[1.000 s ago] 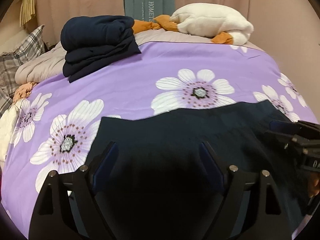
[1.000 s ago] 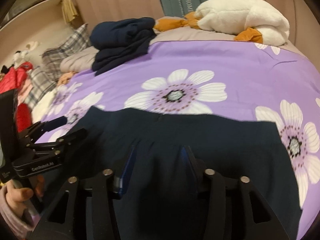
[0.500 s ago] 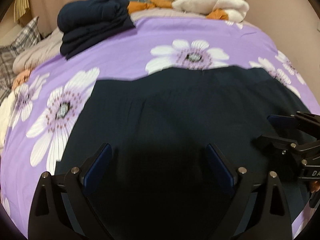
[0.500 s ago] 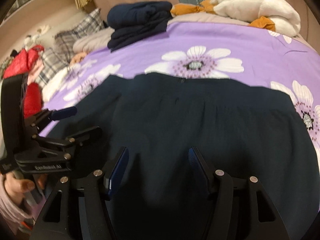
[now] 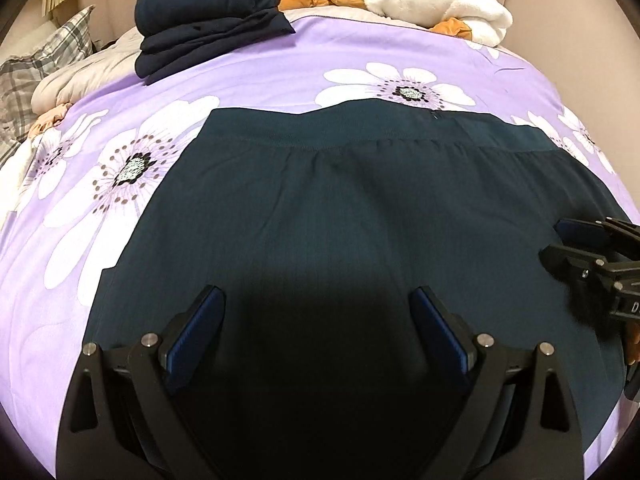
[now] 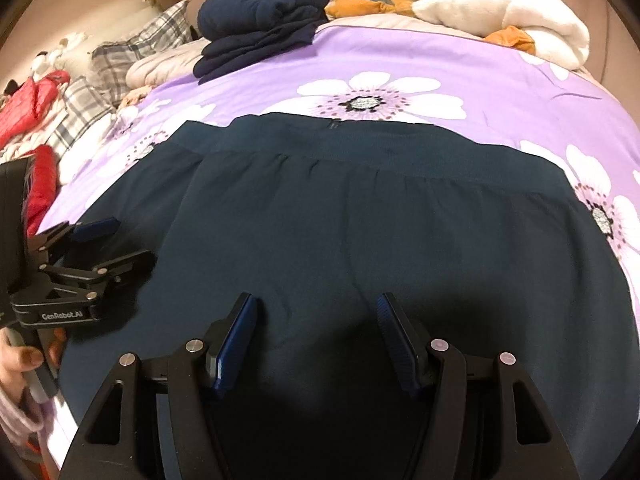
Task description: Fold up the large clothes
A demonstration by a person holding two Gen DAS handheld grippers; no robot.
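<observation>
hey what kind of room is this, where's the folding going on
Most likely a bedroom at home. The dark garment lies spread on a bed with a purple flowered cover, a plaid pillow sits at the far left, and folded navy clothes are stacked behind.

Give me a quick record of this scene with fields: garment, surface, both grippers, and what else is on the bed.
garment: dark teal skirt, spread flat, waistband at the far edge
surface: purple floral bedspread
left gripper: jaws open, over the skirt
right gripper: jaws open, over the skirt
folded pile: navy clothes, far left
other: white plush toy, plaid pillow
</observation>
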